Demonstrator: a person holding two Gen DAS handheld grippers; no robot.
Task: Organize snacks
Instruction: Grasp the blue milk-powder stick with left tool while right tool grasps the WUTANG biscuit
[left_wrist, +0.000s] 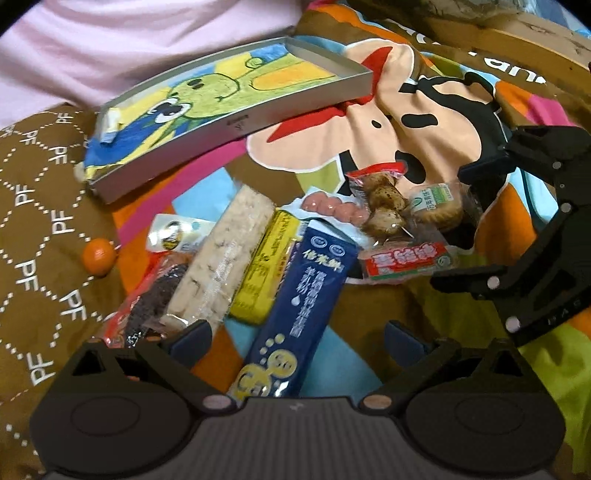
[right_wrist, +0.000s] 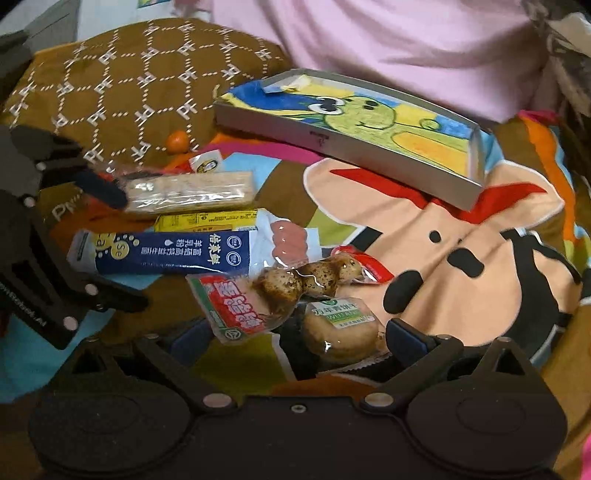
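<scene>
Several wrapped snacks lie in a heap on a cartoon bedspread: a blue stick pack (left_wrist: 301, 299) (right_wrist: 166, 253), a pale cracker bar (left_wrist: 225, 258) (right_wrist: 192, 192), a yellow pack (left_wrist: 264, 269), pink sausages (left_wrist: 332, 206), a quail-egg skewer pack (right_wrist: 306, 280) and a round biscuit pack (right_wrist: 341, 332). A shallow grey box (left_wrist: 236, 127) (right_wrist: 306, 138) with a green cartoon drawing lies beyond them. My left gripper (left_wrist: 295, 338) is open, its fingers on either side of the blue pack's near end. My right gripper (right_wrist: 295, 338) is open around the biscuit pack.
A small orange fruit (left_wrist: 98, 258) (right_wrist: 177, 142) rests by a brown patterned cushion (left_wrist: 37, 206) (right_wrist: 122, 85). Pink fabric (left_wrist: 147, 40) lies behind the box. A red-and-white snack pack (left_wrist: 404, 262) (right_wrist: 229, 306) sits between the grippers.
</scene>
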